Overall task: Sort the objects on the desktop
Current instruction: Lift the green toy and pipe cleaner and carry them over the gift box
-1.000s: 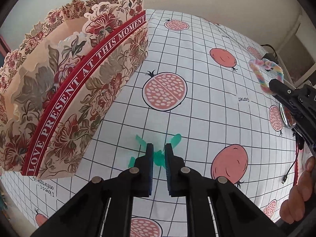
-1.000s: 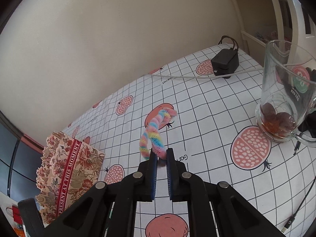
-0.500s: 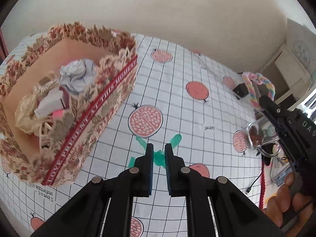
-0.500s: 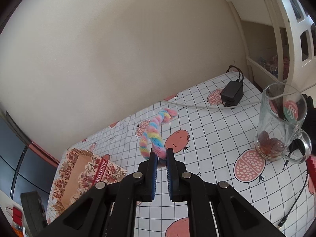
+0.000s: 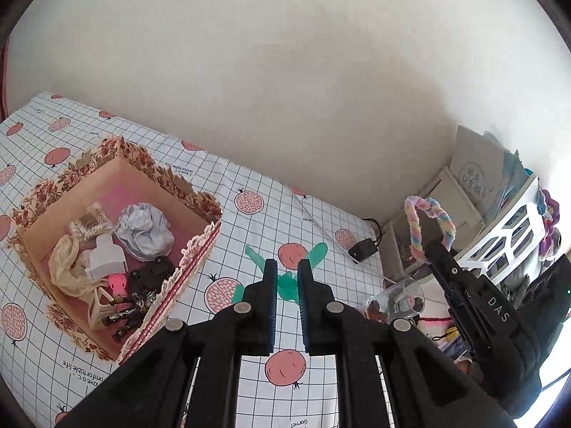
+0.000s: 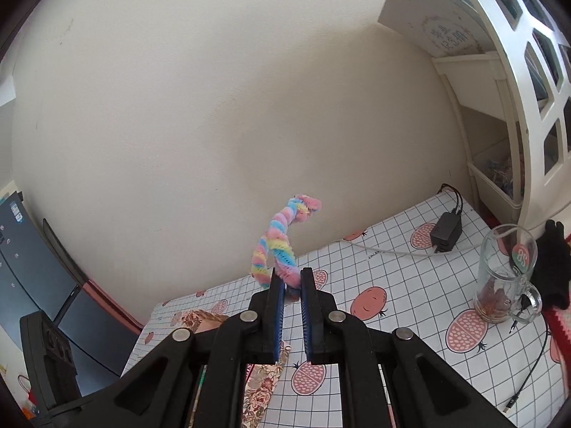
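My left gripper (image 5: 285, 278) is shut on a green plastic piece (image 5: 287, 285) and holds it high above the table, right of the floral box (image 5: 200, 249). The box is open and holds crumpled paper, a bag and small items. My right gripper (image 6: 292, 285) is shut on a rainbow twisted pipe-cleaner loop (image 6: 278, 246), held high in the air. That loop also shows in the left wrist view (image 5: 428, 221), at the right gripper's tips, right of my left gripper.
A glass mug (image 6: 503, 278) with brown bits stands at the right; it also shows in the left wrist view (image 5: 396, 299). A black power adapter (image 6: 446, 232) and its cable lie near the wall. White shelves (image 6: 528, 71) stand at the right. The tablecloth (image 6: 392, 321) has a pomegranate print.
Both grippers have risen well above the table with their objects. The floral box now lies lower and farther off, with its inside in view.
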The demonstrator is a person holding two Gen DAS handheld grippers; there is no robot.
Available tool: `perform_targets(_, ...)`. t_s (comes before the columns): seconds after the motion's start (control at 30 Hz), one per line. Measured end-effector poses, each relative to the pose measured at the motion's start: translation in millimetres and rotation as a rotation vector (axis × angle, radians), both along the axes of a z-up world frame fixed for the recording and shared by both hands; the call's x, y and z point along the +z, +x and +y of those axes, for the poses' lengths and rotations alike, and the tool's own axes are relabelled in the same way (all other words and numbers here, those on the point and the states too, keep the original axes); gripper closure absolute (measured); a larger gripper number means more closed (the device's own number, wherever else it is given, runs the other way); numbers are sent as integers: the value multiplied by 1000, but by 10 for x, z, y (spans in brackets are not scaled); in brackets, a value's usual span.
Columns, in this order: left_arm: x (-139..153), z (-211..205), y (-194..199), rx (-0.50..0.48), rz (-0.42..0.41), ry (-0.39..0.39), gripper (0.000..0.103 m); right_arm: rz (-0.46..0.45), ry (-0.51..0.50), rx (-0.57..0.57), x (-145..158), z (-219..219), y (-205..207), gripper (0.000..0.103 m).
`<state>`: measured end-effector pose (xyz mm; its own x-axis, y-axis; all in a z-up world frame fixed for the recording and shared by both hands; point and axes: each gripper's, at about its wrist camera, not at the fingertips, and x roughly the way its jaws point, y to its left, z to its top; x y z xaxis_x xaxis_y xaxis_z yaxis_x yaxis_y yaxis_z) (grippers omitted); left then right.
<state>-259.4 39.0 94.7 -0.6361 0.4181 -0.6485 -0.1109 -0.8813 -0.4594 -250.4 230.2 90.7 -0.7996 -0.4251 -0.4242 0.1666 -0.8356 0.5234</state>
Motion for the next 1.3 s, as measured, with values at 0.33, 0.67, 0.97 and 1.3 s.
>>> perform_targets(0.33,-54,-592,-132,146,-26,61,92,-5,74,133,8,-654,50,93)
perform_targets(0.67,-158,-1233,-157,280,-54,129,92,-32,120,244,-164,-1322,79,93)
perform_targets(0.97,-372,-1816,-148,408,-103,187,92,-46,167,314,-299,-1747,127,93)
perform_targets(1.3,-509,-1996,-180,458,-123,190,92,-86,214,369,-504,-2069,142,93)
